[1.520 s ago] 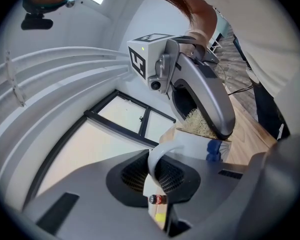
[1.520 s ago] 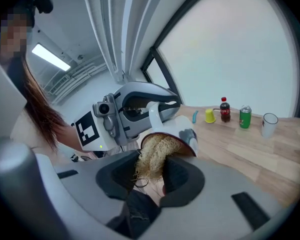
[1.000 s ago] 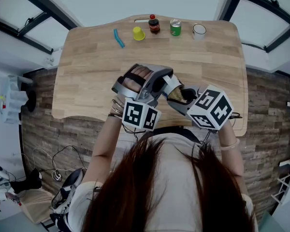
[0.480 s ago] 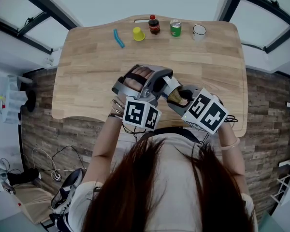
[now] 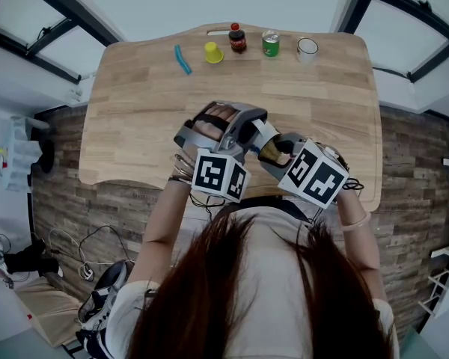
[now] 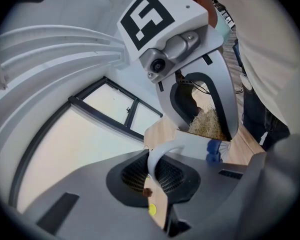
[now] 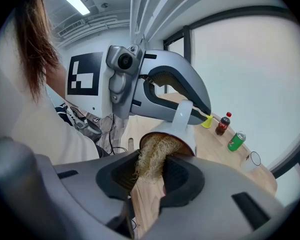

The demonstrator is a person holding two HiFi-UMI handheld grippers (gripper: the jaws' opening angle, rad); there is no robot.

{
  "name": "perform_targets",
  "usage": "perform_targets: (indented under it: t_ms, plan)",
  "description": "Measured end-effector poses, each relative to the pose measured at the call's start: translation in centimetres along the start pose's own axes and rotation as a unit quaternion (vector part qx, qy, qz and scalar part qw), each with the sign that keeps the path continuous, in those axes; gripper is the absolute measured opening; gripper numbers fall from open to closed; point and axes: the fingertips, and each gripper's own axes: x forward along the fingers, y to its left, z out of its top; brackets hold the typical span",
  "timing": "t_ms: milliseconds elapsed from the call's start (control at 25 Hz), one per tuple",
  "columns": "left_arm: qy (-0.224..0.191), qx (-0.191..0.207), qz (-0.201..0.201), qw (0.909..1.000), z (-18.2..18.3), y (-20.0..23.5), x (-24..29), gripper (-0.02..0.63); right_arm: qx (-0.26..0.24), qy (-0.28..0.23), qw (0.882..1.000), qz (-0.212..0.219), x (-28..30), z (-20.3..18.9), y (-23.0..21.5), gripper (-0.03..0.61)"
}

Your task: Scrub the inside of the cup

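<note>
My left gripper [image 5: 259,131] is shut on the white handle [image 6: 159,160] of a white cup [image 5: 275,149], holding it above the table's near edge, tipped toward my right gripper [image 5: 283,158]. That gripper is shut on a wad of straw-coloured scrubbing fibres [image 7: 151,158], whose far end is pushed into the cup's mouth [image 7: 166,135]. In the left gripper view the fibres [image 6: 208,125] bulge at the cup's rim [image 6: 202,143], right in front of the right gripper's body [image 6: 190,74]. The cup's inside is hidden by the fibres.
Along the far edge of the wooden table [image 5: 135,126] stand a blue stick-like item [image 5: 182,58], a small yellow cup [image 5: 213,51], a cola bottle [image 5: 238,37], a green can [image 5: 270,43] and a clear glass [image 5: 307,48].
My right gripper has shifted a little left and twisted, turning the fibres in the cup. The left gripper and cup have stayed almost still.
</note>
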Motion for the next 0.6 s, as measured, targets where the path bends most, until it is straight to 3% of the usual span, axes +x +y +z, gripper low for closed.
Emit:
perform_targets:
  t_ms: [600]
  plan:
    - [0.024,-0.022,-0.02,0.9993,0.0,-0.7,0.9,0.025,-0.074,0.054,0.995,-0.045,0.4,-1.9,-0.7,0.121]
